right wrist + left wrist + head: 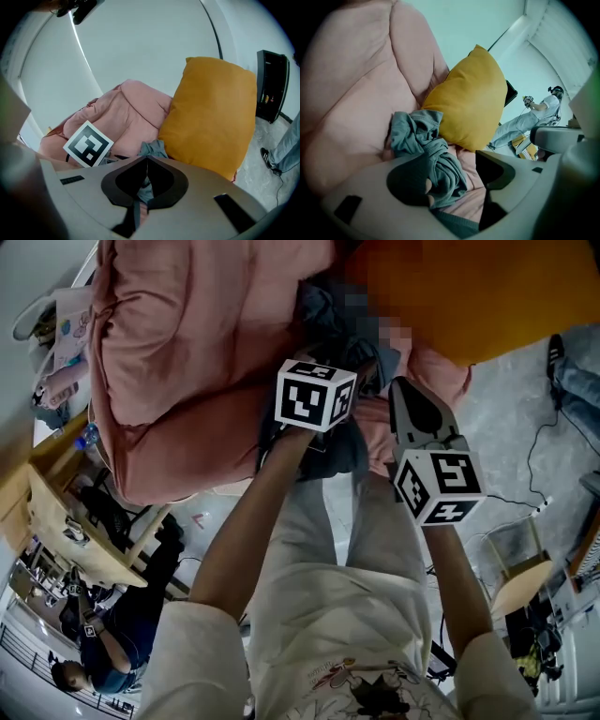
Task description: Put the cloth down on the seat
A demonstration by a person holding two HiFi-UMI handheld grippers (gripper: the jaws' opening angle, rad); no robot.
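A crumpled grey-green cloth [419,133] lies on the pink padded seat [356,93], against the orange cushion [471,103]. My left gripper [452,161] is open just above it. A fold of the cloth lies beside the left jaw, and bare pink seat shows in front of the other jaw. In the head view the cloth [314,310] lies past the left marker cube [314,395]. My right gripper [146,159] is shut, tips together, and a bit of cloth [152,150] shows beyond them. It hovers over the seat's front edge [412,442].
The orange cushion [469,287] fills the seat's right side. A wooden table and chairs [66,521] stand on the left with a person beside them. Cables [534,456] run over the floor on the right. Another person [529,117] stands in the background.
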